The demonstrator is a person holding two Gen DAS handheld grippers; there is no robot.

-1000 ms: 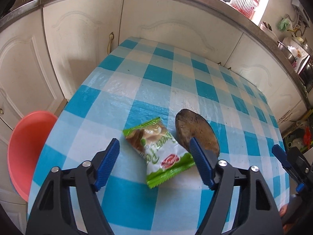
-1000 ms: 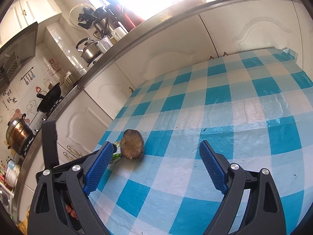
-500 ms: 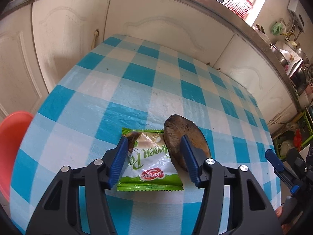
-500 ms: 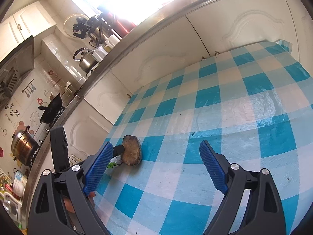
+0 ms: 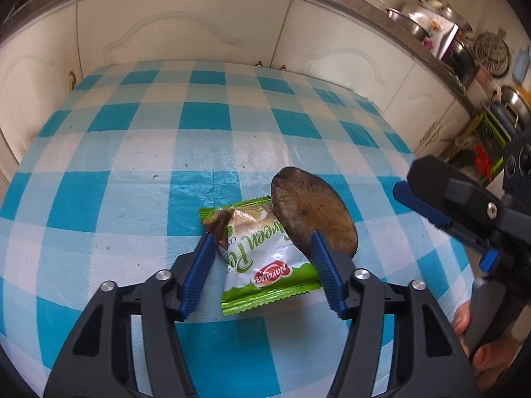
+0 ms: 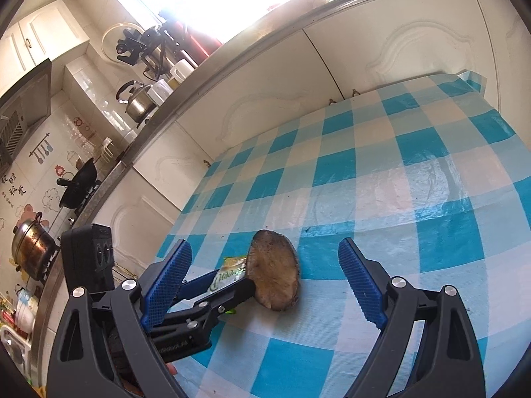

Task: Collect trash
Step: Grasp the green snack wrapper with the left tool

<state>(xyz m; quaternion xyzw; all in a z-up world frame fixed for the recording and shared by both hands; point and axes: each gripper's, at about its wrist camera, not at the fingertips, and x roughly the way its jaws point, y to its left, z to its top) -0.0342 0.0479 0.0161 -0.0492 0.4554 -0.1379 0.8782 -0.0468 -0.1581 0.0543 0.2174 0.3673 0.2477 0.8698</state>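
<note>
My left gripper has slid in around the green snack wrapper, jaws just reopening, not yet clamped. It lies on the counter, brown husk at its two o'clock. Right gripper hangs released.

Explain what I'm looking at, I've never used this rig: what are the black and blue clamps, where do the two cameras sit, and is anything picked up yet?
There is no robot arm. A person holds a two-finger clamp in each hand, and a wide-angle camera on each clamp looks along its fingers. One picture looks out from the left gripper, the other from the right gripper, and each also catches the other clamp. On the blue checked tablecloth lie a green snack wrapper and, right against it, a brown oval piece. The left gripper's jaws straddle the wrapper and have just been opening. The wrapper lies on the cloth, not lifted. The right gripper's jaws stand wide open and hold nothing.
</note>
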